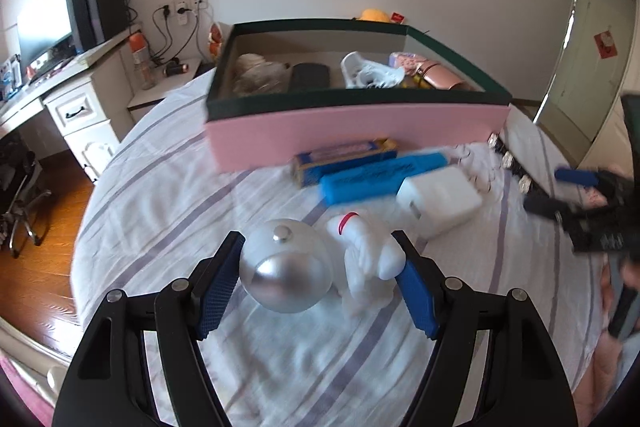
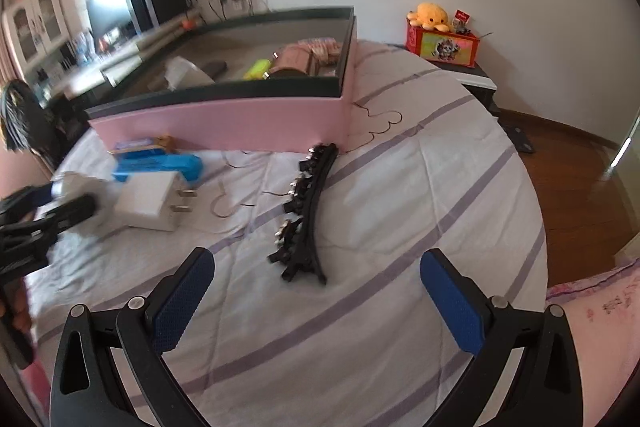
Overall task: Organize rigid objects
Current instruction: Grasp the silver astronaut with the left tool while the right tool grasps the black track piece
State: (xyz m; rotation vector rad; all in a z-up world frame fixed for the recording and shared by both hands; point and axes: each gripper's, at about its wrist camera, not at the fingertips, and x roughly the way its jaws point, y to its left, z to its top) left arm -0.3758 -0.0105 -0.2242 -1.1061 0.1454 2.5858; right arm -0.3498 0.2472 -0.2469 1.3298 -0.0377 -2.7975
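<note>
My left gripper (image 1: pixel 320 279) is shut on a white astronaut figure (image 1: pixel 316 263) with a silver helmet, holding it above the striped bed. Beyond it lie a white charger (image 1: pixel 440 205), a blue case (image 1: pixel 376 177) and a blue-and-gold box (image 1: pixel 344 157) in front of the pink box with a dark rim (image 1: pixel 356 135), which holds several items. My right gripper (image 2: pixel 316 307) is open and empty, just short of a black curved hair clip (image 2: pixel 304 223) on the bed. The left gripper (image 2: pixel 48 215) and the charger (image 2: pixel 152 201) show at the left of the right wrist view.
A desk with monitor (image 1: pixel 40 27) stands left of the bed. A nightstand with a yellow plush octopus (image 2: pixel 432 15) on a red box stands right of the pink box (image 2: pixel 240 123). A thin wire (image 2: pixel 376 127) lies on the sheet. Wooden floor surrounds the bed.
</note>
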